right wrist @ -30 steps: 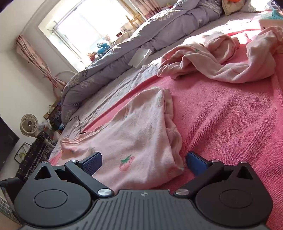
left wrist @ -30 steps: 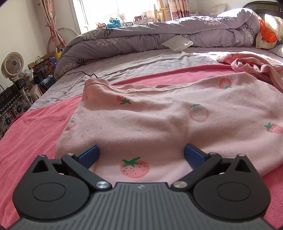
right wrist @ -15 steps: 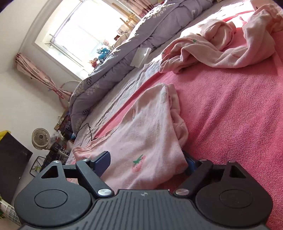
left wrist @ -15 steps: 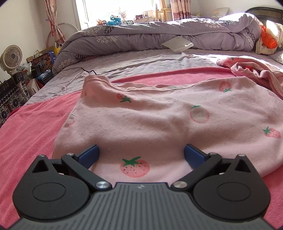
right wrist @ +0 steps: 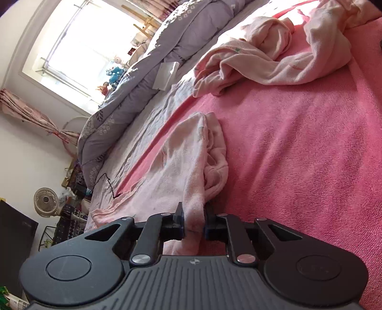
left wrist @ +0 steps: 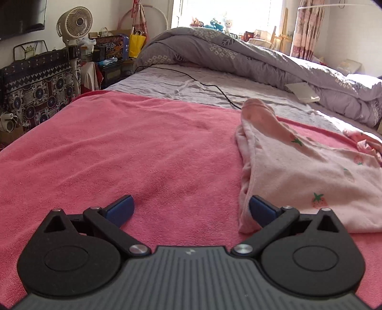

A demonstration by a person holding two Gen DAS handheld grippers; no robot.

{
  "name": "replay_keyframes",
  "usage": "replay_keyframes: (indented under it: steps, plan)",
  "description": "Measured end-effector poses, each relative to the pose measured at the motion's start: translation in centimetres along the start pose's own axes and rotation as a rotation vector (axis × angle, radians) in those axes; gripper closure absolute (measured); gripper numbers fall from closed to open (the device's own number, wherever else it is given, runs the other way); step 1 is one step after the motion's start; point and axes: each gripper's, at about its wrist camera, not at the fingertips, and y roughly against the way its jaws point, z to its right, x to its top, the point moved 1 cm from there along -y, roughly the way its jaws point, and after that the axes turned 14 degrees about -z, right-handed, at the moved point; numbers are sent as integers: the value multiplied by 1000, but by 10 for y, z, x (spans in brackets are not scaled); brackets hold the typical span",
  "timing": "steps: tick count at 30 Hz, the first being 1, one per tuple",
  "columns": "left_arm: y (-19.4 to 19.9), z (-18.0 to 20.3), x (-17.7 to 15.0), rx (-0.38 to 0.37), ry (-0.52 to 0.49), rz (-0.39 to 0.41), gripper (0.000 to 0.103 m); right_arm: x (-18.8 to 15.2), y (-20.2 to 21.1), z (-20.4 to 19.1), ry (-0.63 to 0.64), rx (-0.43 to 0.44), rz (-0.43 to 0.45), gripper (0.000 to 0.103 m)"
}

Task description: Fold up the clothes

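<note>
Right claw (right wrist: 193, 223): clamped on near edge of strawberry-print garment (right wrist: 167, 171), for lifting a fold. Left claw (left wrist: 191, 209): spread wide, empty, beside garment's side edge on bed (left wrist: 143, 155).

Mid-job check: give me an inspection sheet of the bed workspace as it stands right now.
Surface: pink towel blanket over a grey sheet.
Job's things: strawberry-print garment lying flat; second pink garment crumpled farther back.
Clutter: white box against the grey duvet.
Grippers: left gripper open, its right finger at the garment's edge; right gripper shut on the garment's edge.
Cables: black cable across the sheet.
Surroundings: fan, window, curtains, toys on the sill.
</note>
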Motion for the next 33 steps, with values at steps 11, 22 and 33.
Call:
replay_keyframes:
  steps: [11,22,33]
  plan:
    - [21,-111,-4,21,291,42,0,-65,-84,-231,684,-132,-11,87]
    - [17,-94,-5,78,215,31,0,-177,-154,-253,990,-158,-204,64]
    - [14,-90,-5,101,208,31,0,-177,-91,-257,1051,-74,-27,46]
